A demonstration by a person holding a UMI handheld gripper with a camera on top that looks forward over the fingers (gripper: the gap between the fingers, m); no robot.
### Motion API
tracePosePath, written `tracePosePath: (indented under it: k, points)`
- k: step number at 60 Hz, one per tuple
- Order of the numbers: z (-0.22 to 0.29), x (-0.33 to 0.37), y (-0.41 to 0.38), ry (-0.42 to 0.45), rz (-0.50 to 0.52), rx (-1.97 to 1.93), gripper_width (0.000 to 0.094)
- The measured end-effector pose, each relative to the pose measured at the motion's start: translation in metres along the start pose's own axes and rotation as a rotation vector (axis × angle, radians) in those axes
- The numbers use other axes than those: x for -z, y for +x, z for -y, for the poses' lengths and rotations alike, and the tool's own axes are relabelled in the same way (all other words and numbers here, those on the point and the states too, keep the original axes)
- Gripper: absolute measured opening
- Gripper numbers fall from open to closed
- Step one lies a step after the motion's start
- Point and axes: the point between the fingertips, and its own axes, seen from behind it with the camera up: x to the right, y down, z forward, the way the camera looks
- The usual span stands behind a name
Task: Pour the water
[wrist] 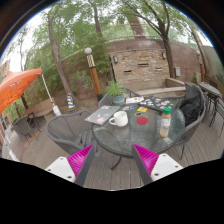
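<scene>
Gripper view — gripper wide open, empty — bottle and cup on table beyond.

Your claw shows magenta pads. Ahead you see a white mug, a bottle with green cap, and an orange umbrella.

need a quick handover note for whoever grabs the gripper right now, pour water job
Gripper: open, empty, held well short of the table, both fingers pointing at it.
Job's things: a bottle stands upright near the right side of the round glass table; a white mug sits left of it, towards the middle.
Done: nothing visible yet; the bottle is untouched.
Left: approach, grasp the bottle, pour, probably into the mug, then set it down.
</scene>
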Motion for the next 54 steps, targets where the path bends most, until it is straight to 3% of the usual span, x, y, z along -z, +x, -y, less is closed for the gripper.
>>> tracePosePath:
  k: [24,42,54]
  points:
    - [0.005,-0.044,0.041,0.037,-0.175,0.007,0.0814]
    - [0.023,-0.145,0.213,0.168,-0.297,0.071,0.0813]
    - [0.051,-0.223,0.276,0.268,-0.271,0.059,0.0815]
